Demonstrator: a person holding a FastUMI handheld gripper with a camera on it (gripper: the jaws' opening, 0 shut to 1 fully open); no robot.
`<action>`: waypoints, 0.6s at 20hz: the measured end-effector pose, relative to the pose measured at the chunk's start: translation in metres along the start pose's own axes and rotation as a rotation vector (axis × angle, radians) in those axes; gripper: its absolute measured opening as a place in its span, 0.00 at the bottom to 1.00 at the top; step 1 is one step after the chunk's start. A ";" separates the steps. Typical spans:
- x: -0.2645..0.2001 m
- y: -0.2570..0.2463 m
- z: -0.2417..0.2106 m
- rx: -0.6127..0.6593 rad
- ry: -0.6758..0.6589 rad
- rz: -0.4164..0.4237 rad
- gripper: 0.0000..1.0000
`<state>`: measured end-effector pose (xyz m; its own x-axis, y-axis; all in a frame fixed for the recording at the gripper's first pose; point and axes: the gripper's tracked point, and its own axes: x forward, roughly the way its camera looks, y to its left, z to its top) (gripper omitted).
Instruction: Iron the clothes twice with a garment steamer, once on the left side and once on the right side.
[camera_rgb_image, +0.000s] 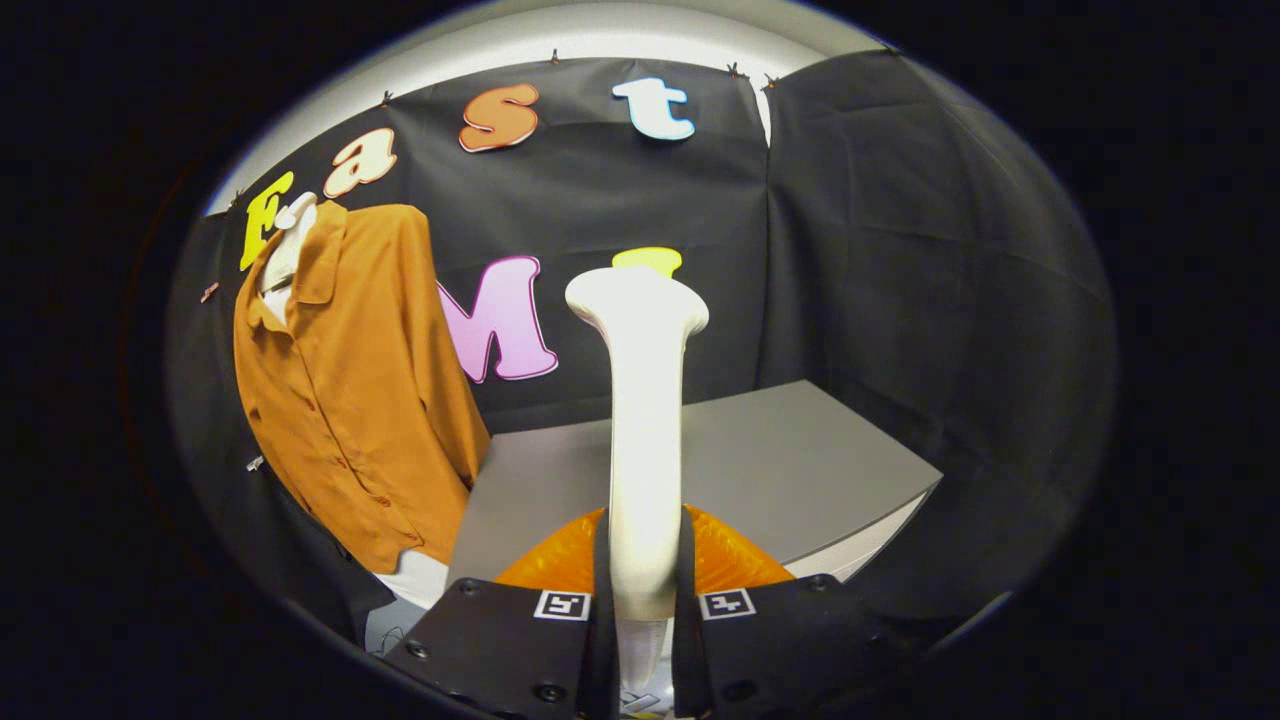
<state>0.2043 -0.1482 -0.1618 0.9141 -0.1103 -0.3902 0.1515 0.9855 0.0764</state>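
a flat grey tabletop (800, 470) is lying beyond the fingers. an orange-brown buttoned shirt (350, 390) is hanging on a white mannequin (290, 245), left of the table. the gripper (640, 600) is clamping a white plastic garment steamer (642, 420), its long axis standing upright and its flared head pointing up.

The handheld gripper (640, 575) is showing two flat, blocky finger housings, each wearing a small square black-and-white fiducial marker (561, 604) near its inner front corner. Round screw heads (549, 692) are dotting the housings, and ribbed, translucent-looking pads are flaring outward ahead of them.
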 end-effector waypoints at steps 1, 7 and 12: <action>-0.013 0.013 0.004 0.018 -0.032 0.013 0.24; -0.060 0.091 0.027 -0.006 -0.224 0.058 0.24; -0.065 0.157 0.047 -0.024 -0.298 0.138 0.24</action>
<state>0.1867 0.0081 -0.0816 0.9958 -0.0054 -0.0914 0.0134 0.9961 0.0867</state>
